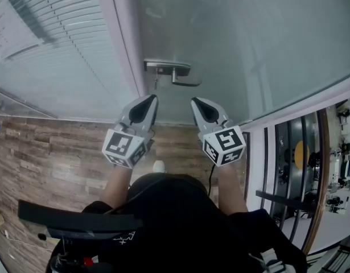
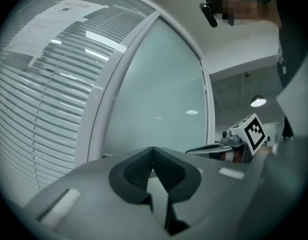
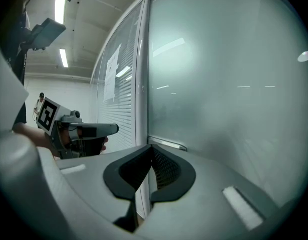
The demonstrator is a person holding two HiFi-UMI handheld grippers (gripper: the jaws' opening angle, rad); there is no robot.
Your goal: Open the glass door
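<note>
Head view: 2 tools, 1 glass door (image 1: 237, 50), 1 lever handle (image 1: 173, 71). The left tool (image 1: 150, 100) and right tool (image 1: 196, 102) sit side by side, tips toward the door, one marker cube (image 1: 126, 147) on each. The handle is just ahead of the tips and between them, not touching either. Its long axis runs across the door and its free end points to the right tool's side. The door frame (image 1: 122, 38) and a blinds panel (image 1: 61, 44) with 1 paper notice (image 1: 9, 27) are out past the left tool. Wood floor (image 1: 44, 152) is below.

Left gripper view: left tool (image 2: 153, 151) jaws are together at the tips with nothing between them. The door glass is straight ahead and the blinds are to its left. The right tool (image 2: 194, 149) is alongside on the right, apart from it.

Right gripper view: right tool (image 3: 151, 151) jaws are closed and empty. The handle (image 3: 166, 144) shows just past the tips with a gap. The left tool (image 3: 113, 129) is off to the left.
</note>
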